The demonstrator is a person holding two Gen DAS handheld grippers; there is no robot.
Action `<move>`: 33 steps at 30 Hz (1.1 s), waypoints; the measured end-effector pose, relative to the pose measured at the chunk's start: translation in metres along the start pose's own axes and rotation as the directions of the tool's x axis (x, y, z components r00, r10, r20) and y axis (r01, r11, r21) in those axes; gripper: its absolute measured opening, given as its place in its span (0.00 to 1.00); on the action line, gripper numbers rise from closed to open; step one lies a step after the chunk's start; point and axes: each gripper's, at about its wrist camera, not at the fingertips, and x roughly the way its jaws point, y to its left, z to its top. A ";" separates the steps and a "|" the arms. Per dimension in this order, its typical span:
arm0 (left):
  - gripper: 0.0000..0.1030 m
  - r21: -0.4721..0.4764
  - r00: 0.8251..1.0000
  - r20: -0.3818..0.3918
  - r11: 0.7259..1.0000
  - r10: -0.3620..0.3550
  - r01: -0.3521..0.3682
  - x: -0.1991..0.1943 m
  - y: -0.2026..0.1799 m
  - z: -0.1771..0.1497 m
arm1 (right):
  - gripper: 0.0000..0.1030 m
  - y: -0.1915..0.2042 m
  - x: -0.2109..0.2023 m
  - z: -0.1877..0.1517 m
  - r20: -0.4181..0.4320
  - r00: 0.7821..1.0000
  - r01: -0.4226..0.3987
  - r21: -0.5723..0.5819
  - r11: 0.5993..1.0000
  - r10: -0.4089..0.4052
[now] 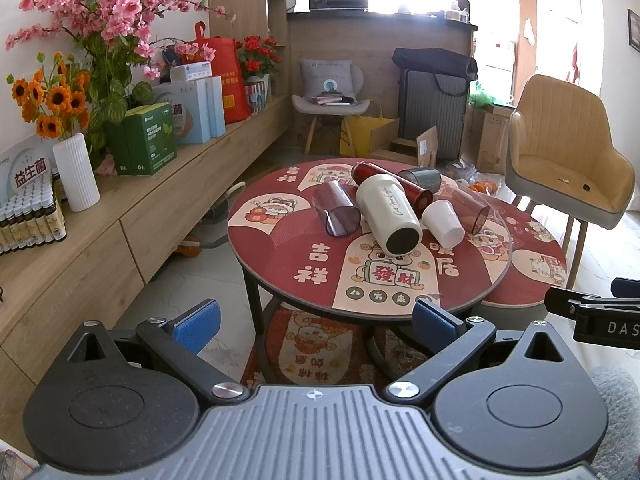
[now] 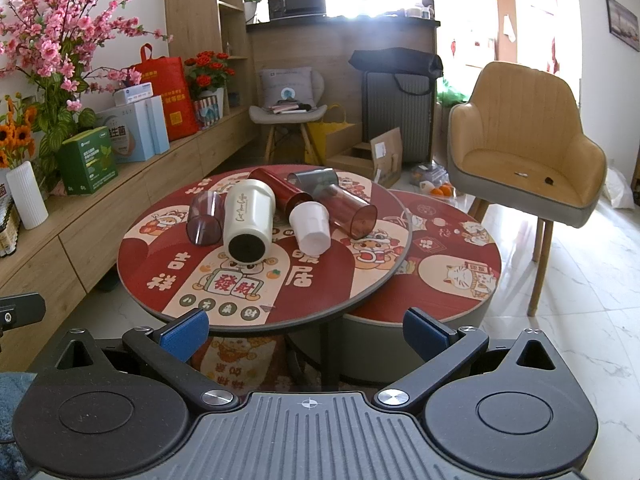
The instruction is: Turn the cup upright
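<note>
Several cups lie on their sides in a cluster on the round red table [image 1: 320, 280] [image 2: 168, 280]. A cream mug [image 1: 388, 212] [image 2: 246, 224] lies in the middle with its dark base toward me. A smoky clear cup [image 1: 336, 210] [image 2: 205, 220] lies to its left, a small white cup [image 1: 442, 220] [image 2: 310, 226] to its right. A dark red tumbler [image 1: 390, 184] [image 2: 280, 192], a grey clear cup [image 1: 422, 178] [image 2: 314, 180] and a reddish clear cup [image 1: 472, 208] [image 2: 352, 212] lie behind. My left gripper [image 1: 316, 320] and right gripper [image 2: 306, 330] are open and empty, short of the table's near edge.
A lower round table [image 2: 452, 264] overlaps at the right. A tan armchair [image 2: 524, 152] stands at the right. A long wooden sideboard [image 1: 120, 208] with flowers, boxes and a white vase [image 1: 76, 172] runs along the left. The right gripper's body [image 1: 600, 316] shows at the left view's right edge.
</note>
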 end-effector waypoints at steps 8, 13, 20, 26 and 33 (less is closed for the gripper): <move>1.00 -0.018 0.999 -0.035 1.000 -0.012 0.011 0.013 0.006 0.004 | 1.00 0.002 0.002 -0.004 -0.005 1.000 -0.015 0.001 1.000 0.015; 1.00 -0.020 0.998 -0.068 1.000 -0.013 0.012 0.026 0.005 0.003 | 1.00 0.001 0.015 -0.006 -0.030 0.999 -0.017 0.007 1.000 0.017; 1.00 -0.019 0.991 -0.134 1.000 -0.017 0.014 0.061 0.008 0.006 | 1.00 -0.003 0.048 -0.007 -0.076 0.997 -0.019 0.016 1.000 0.021; 1.00 -0.014 0.987 -0.163 1.000 -0.007 0.005 0.113 0.007 0.017 | 1.00 -0.018 0.097 0.003 -0.089 0.996 -0.014 0.008 1.000 0.015; 1.00 -0.006 0.995 -0.100 1.000 -0.006 0.006 0.179 -0.005 0.044 | 0.95 -0.040 0.166 0.037 -0.061 0.998 -0.013 -0.053 0.999 0.009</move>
